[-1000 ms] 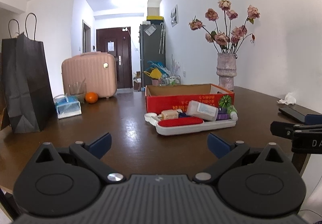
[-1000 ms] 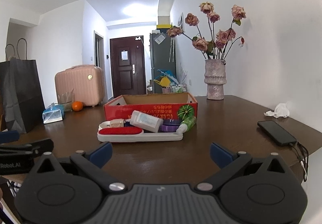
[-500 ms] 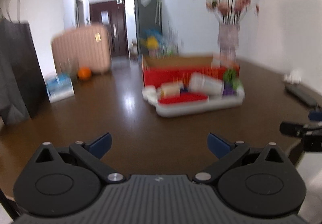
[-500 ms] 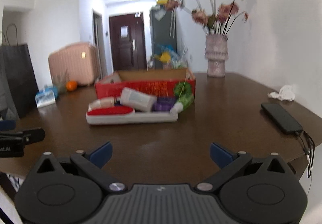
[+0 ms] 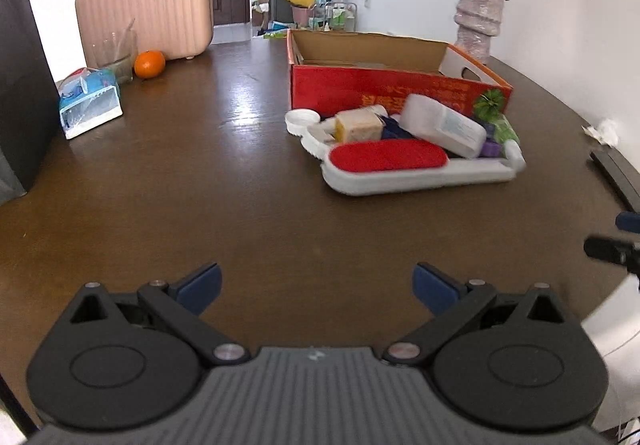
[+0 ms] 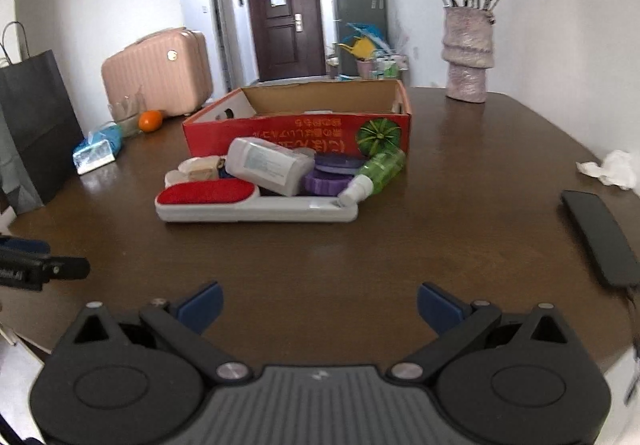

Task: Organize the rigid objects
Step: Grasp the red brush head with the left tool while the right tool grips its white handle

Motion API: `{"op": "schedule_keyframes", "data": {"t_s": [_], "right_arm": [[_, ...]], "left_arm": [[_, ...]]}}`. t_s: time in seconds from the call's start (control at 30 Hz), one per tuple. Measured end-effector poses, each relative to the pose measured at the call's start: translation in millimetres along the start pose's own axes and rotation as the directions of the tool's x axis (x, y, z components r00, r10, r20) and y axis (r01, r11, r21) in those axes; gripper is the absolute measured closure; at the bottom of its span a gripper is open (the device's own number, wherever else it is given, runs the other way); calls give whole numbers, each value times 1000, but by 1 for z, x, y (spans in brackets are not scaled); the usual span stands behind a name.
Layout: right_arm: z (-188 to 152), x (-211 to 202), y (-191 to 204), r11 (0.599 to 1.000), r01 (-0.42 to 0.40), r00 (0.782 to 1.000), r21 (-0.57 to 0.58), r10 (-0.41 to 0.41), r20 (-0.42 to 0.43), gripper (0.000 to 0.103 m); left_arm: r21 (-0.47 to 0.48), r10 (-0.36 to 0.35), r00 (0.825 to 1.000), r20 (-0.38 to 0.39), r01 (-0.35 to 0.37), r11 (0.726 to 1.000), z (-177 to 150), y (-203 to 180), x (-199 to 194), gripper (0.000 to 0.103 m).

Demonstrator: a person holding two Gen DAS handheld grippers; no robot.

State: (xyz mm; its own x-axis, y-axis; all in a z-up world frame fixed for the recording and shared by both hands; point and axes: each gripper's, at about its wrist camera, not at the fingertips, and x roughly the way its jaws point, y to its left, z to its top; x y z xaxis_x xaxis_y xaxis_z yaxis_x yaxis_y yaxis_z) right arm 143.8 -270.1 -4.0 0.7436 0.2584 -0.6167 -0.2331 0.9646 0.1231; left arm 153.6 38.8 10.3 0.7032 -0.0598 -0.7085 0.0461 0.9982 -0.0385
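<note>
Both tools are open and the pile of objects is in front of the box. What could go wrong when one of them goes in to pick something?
The white bottle lies tilted on top of the pile, so pulling something from under it may roll it off. The green bottle leans against the red box and may slide when bumped. The phone lies near the table edge, where the right tool could knock it.

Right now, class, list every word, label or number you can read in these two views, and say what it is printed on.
Red cardboard box: yellow characters along its front, upside down, too blurred to read.
White bottle: pale label, print too small to read.
Left gripper: white lettering on its side, cut off at the frame edge, unreadable.
Door: a paper notice, text too small.
</note>
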Motion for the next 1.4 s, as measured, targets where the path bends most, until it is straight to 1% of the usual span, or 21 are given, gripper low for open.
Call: {"op": "schedule_keyframes", "data": {"t_s": [0.1,0.17,0.23,0.3,0.37,0.4,0.5,0.53,0.57,0.63,0.67,0.8,0.93,1.0,1.03,1.07,1.1,1.2,1.27,1.3,1.4], "right_arm": [[9,16,-5,999,-45,997,-21,44,-55,0],[15,24,-6,999,-30,998,-30,28,-58,0],[24,32,-9,999,-29,998,-41,27,-59,0],[33,39,-15,999,-24,999,-35,23,-47,5],[42,48,-21,999,-27,999,-25,26,-45,14],[47,52,-25,999,-29,999,-16,28,-46,15],[58,66,-34,999,-34,999,12,35,-40,25],[61,71,-37,999,-36,999,21,37,-37,32],[64,76,-40,999,-37,998,31,38,-40,42],[68,88,-46,997,-42,998,63,46,-52,52],[70,94,-48,996,-45,997,80,50,-62,55],[71,114,-50,992,-69,993,109,78,-85,57],[70,125,-54,990,-23,997,141,34,-74,64],[70,128,-59,986,-17,997,164,28,-69,67],[70,131,-61,985,-19,997,173,32,-77,67],[70,133,-62,983,-26,996,180,42,-83,69],[69,136,-63,982,-37,994,187,55,-92,69],[67,137,-63,983,-39,994,181,56,-93,69],[69,138,-65,981,-39,994,191,58,-96,72],[69,137,-65,980,-40,993,193,60,-99,73],[66,135,-67,976,-52,993,212,74,-96,75]], "left_arm": [[-35,-40,999,-25,39,999,18,7,12,0],[-62,-71,996,-48,68,996,30,10,21,0],[-81,-86,995,-59,81,993,40,13,29,0],[-81,-89,994,-59,84,993,51,13,37,0],[-71,-73,996,-50,69,995,60,11,45,0],[-69,-67,997,-44,64,996,64,10,49,0],[-68,-77,997,-30,75,995,76,8,60,0],[-67,-81,996,-22,79,995,80,8,65,0],[-70,-83,996,-17,81,994,83,7,69,0],[-89,-98,995,-13,97,991,87,9,77,2],[-101,-106,994,-19,103,989,89,10,81,4],[-123,-121,992,-22,118,985,94,8,94,6],[-137,-129,991,-42,123,983,97,6,104,14],[-139,-122,990,-67,112,984,94,5,111,20],[-143,-120,990,-81,108,984,93,4,114,28],[-151,-123,988,-97,108,983,91,5,117,34],[-169,-135,986,-101,117,979,90,7,120,34],[-203,-164,982,-96,142,969,90,12,122,40],[-223,-189,977,-96,164,961,91,15,121,51],[-226,-200,975,-92,175,958,91,14,120,52],[-208,-185,979,-81,165,964,88,9,116,52]]}}
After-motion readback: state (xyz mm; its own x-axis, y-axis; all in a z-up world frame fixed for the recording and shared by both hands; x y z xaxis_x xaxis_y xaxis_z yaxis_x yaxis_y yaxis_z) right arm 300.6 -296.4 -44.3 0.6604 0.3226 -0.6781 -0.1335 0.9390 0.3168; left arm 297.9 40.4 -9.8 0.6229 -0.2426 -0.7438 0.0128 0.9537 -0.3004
